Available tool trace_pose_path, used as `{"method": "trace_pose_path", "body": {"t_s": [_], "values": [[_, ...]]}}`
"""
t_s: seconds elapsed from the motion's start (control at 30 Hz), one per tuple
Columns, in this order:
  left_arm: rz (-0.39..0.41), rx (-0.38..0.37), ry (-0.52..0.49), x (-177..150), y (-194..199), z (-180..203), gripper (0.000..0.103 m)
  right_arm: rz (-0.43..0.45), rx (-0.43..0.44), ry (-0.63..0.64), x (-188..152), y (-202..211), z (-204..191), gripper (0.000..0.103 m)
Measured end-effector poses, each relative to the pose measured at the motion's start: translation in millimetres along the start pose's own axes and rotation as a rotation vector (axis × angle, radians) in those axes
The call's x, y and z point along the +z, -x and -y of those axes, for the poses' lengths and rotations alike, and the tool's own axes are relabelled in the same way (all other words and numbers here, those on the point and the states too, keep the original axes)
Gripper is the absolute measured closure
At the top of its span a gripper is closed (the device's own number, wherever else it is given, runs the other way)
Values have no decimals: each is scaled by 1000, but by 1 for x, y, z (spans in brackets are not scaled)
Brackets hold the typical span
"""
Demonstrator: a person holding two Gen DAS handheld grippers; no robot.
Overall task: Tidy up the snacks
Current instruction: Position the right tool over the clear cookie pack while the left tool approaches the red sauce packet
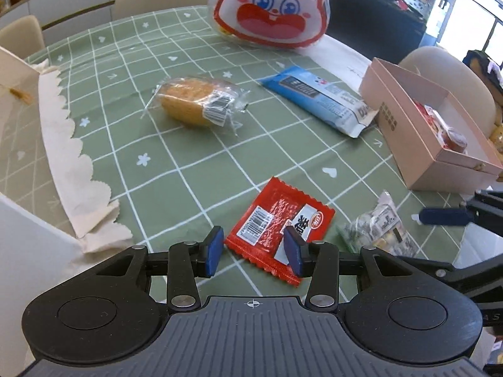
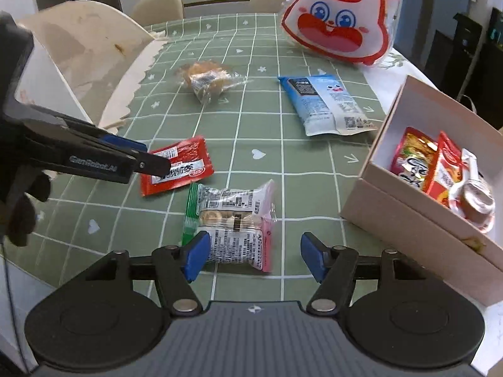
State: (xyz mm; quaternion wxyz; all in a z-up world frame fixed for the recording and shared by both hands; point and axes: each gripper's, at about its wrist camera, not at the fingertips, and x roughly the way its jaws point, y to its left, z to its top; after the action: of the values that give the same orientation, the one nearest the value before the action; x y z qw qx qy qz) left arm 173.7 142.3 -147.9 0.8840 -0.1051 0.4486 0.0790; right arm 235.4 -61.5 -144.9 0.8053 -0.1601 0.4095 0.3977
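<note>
The red sachet lies flat on the green checked worktop, and everything else is placed from it. The left gripper hangs just over its near edge with the jaws apart, one pad on either side of the packet's corner and neither pressing on it. Just beside the sachet, toward the pink box, lies a clear biscuit pack; the right gripper hovers at that pack's near end, jaws wide apart and holding nothing. The box stands open beyond the biscuit pack, well apart from the sachet, with several red-wrapped snacks inside. Farther up the worktop from the sachet lie a wrapped golden cake and a blue packet, and behind them stands a rabbit-faced bag.
</note>
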Motion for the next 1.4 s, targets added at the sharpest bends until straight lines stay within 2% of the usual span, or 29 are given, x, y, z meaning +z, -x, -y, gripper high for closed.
{"method": "trace_pose_path", "body": {"t_s": [0.13, 0.23, 0.33, 0.43, 0.57, 0.73, 0.8, 0.9, 1.03, 1.2, 1.4], "values": [[-2, 5, 2, 4, 0, -2, 55, 10, -10, -41, -1, -4, 5, 25], [65, 12, -26, 11, 12, 1, 56, 18, -1, -110, -8, -3, 13, 23], [112, 18, -161, 19, 18, 11, 56, 15, 19, -151, -19, 3, 15, 23], [73, 40, -253, 27, 6, 15, 55, 24, -3, -107, -29, 7, 4, 23], [6, 34, -236, 31, -9, 10, 55, 57, -68, -3, -40, 8, -13, 19], [-36, -42, -191, 24, -15, 13, 55, 97, -87, -47, -49, 8, -8, 8], [-35, -52, -197, 21, -15, 16, 55, 113, -93, -57, -51, 6, -6, 1], [-39, -61, -199, 18, -13, 19, 55, 153, -101, -62, -57, 5, -6, 0], [-45, -74, -220, 17, -12, 24, 55, 155, -101, -62, -57, 4, -6, 0], [-59, -129, -284, 15, -13, 34, 55, 158, -100, -62, -57, 4, -6, 0], [-70, -141, -280, 15, -13, 34, 53, 157, -100, -62, -57, 4, -6, 0]]}}
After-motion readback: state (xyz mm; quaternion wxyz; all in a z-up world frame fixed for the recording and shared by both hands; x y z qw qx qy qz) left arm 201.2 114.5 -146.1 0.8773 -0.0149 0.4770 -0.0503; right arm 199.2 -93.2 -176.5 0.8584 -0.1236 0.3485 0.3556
